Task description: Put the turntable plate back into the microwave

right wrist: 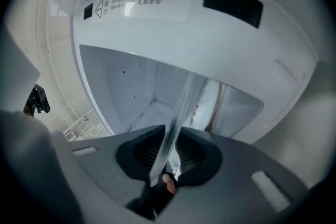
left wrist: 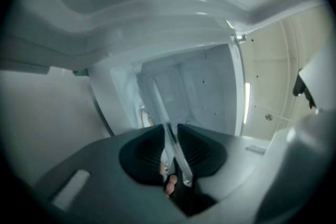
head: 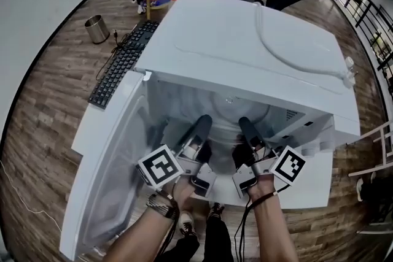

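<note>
2 grippers [left wrist: 172, 139] [right wrist: 169, 145] pinch the turntable plate [left wrist: 156, 99] edge-on.

Even daylight brightens the white microwave [head: 245, 40]; fisheye edges bend, corners darken, foreground blurs.

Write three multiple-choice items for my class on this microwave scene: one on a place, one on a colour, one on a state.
1. Where is the keyboard?
A. Left of the microwave
B. On top of it
C. Inside it

2. What colour is the microwave?
A. Black
B. White
C. Red

3. The left gripper is:
A. open and empty
B. shut on the plate
C. shut on the door

Answers:
1 A: in the head view the keyboard lies beside the microwave's left side.
2 B: its casing is white all over.
3 B: the left gripper view shows the glass plate's rim clamped between the pads.
</note>
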`<state>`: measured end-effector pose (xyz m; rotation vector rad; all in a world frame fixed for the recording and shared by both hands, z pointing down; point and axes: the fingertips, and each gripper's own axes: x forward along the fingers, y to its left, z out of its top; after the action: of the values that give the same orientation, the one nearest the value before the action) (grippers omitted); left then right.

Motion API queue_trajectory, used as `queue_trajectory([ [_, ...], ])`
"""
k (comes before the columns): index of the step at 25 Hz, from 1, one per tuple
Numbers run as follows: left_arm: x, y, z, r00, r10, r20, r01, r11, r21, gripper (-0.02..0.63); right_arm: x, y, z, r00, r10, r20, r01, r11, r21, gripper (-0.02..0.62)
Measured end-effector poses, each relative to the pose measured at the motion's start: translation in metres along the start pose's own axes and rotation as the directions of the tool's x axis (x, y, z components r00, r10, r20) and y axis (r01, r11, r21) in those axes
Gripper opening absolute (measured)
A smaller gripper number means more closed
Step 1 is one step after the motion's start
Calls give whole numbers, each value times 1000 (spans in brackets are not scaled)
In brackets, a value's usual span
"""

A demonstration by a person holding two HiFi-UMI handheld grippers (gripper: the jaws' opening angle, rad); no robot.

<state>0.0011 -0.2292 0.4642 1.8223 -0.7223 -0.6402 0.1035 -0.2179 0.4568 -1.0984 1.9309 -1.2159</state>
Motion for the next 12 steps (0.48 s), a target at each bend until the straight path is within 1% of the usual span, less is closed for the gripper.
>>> queue_trajectory([
  [5,14,-7,9,1000,-14,2,14,1000,26,91,8,3,12,1000,-27,14,27,1000,2,63],
  [10,19,-7,12,1000,9,5,-9,1000,7,92,13,2,15,998,-69,15,69,997,29,64],
  [12,19,-6,13,1000,11,19,-10,1000,-14,92,14,0,13,997,-81,9,81,996,33,66],
])
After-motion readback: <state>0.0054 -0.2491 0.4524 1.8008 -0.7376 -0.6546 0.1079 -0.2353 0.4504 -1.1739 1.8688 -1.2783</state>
